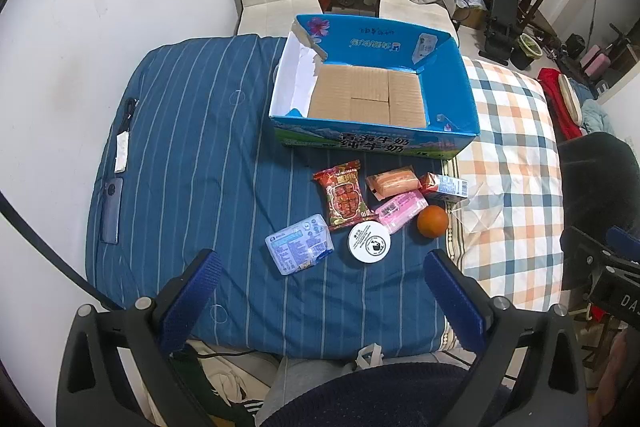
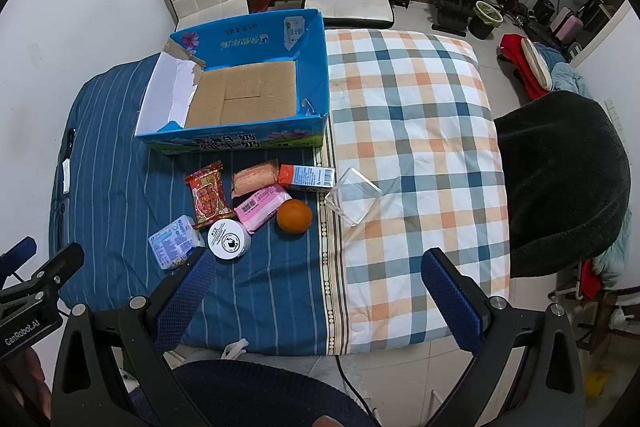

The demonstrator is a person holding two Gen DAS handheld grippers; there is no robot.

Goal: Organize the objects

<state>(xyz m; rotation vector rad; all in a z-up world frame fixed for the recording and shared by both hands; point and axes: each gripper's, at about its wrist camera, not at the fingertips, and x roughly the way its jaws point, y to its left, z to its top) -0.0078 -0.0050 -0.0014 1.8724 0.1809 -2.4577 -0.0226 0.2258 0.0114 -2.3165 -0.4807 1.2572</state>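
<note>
Two grippers hang over the bed (image 1: pixel 200 147), the left gripper (image 1: pixel 320 267) and right gripper (image 2: pixel 316 267) each with jaws spread wide and holding nothing. At twelve o'clock from the left jaws lie a white round tin (image 1: pixel 369 241), a blue packet (image 1: pixel 299 243), a red snack bag (image 1: pixel 345 199), a pink packet (image 1: pixel 401 208) and an orange (image 1: pixel 432 221). Further at twelve o'clock stands the open blue box (image 1: pixel 372 139).

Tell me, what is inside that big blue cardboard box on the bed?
Inside the blue cardboard box only its bare brown corrugated floor flaps show. The strip just behind the near wall is hidden from both cameras.
</note>
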